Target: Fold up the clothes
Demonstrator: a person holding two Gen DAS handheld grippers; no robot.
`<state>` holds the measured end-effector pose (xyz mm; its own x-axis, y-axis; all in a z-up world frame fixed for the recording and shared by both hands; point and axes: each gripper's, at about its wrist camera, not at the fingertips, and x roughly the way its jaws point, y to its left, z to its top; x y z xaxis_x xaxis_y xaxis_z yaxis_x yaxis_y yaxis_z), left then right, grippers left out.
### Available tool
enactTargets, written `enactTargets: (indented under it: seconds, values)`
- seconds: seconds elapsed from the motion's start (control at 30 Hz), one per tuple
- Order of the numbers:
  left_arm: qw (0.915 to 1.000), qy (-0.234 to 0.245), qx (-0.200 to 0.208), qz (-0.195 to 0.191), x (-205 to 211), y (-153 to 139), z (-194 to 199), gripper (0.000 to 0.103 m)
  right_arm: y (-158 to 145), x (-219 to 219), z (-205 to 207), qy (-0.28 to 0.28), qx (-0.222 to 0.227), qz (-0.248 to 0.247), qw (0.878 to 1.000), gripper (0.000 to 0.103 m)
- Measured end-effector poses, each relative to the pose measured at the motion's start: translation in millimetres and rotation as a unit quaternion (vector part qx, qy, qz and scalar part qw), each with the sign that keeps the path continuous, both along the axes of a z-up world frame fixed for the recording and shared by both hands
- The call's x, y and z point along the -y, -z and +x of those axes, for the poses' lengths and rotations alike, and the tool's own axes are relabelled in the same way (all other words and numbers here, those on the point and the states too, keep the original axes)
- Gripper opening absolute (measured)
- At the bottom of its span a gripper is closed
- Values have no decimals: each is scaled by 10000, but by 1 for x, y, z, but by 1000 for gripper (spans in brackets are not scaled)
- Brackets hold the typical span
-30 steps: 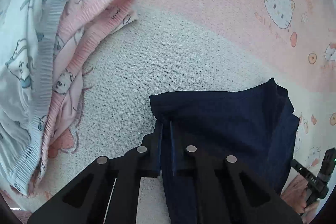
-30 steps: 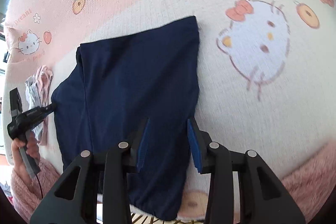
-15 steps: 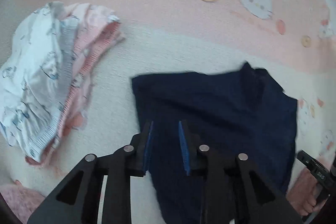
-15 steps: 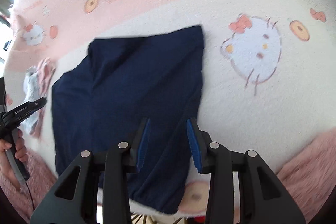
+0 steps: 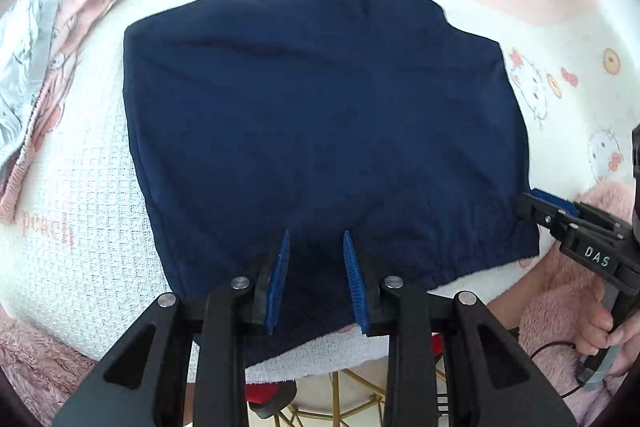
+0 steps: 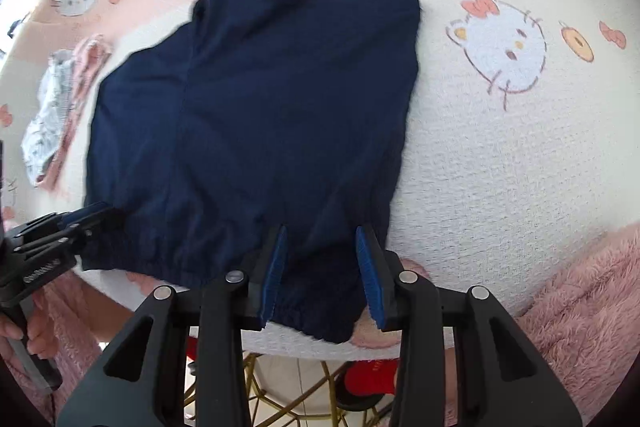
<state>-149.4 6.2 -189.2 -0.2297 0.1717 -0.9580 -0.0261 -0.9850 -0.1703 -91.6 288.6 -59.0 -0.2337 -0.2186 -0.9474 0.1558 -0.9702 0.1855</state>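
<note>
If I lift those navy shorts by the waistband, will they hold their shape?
Probably not: the navy shorts lie flat and thin with soft creases, so they'd likely hang limp. The gathered elastic waistband may stretch and bunch. They look light, and apt to drag on the textured blanket.

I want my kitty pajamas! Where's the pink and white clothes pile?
The pink and white clothes pile lies at the left edge of both views, on the cartoon-cat blanket, left of the navy shorts.

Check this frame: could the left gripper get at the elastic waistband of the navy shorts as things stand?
Probably yes. The left gripper hovers open right over the waistband of the navy shorts, with nothing between; the right gripper sits further along the same edge.
</note>
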Motion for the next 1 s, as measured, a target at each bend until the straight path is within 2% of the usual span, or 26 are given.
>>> enactTargets:
  seconds: [0.1,0.13,0.2,0.3,0.37,0.47,0.57,0.63,0.73,0.8,0.87,1.0]
  values:
    - [9993,-236,265,-95,8,9,7,30,5,5,11,-70,185,308,9993,37]
    - [9991,-329,266,13,14,6,10,30,10,4,13,-13,313,434,9986,36]
    - [9981,-517,204,258,26,-3,16,30,7,-5,16,198,349,331,9986,36]
    - [9970,-666,-44,394,39,-21,28,30,-10,-23,22,519,189,-100,9984,37]
    - [9971,-686,125,301,43,-15,34,30,-6,-29,26,631,310,-375,9968,37]
    - [9963,-676,526,36,46,6,40,30,6,-4,3,737,786,-118,9941,36]
    - [9964,-759,334,159,55,-7,49,30,1,3,-1,747,763,-40,9943,36]
    - [9964,-785,179,272,60,-17,54,30,-10,2,0,775,585,-337,9947,37]
    - [9963,-706,99,488,57,-21,57,30,-8,-1,-2,896,812,-974,9879,37]
    - [9961,-612,106,630,51,-20,58,30,3,-1,-15,983,1124,-1045,9833,37]
    - [9953,-482,118,830,42,-19,58,30,5,3,-25,972,1217,-1052,9822,37]
    - [9956,-346,113,868,39,-17,55,30,-3,16,-36,824,1057,-1201,9837,16]
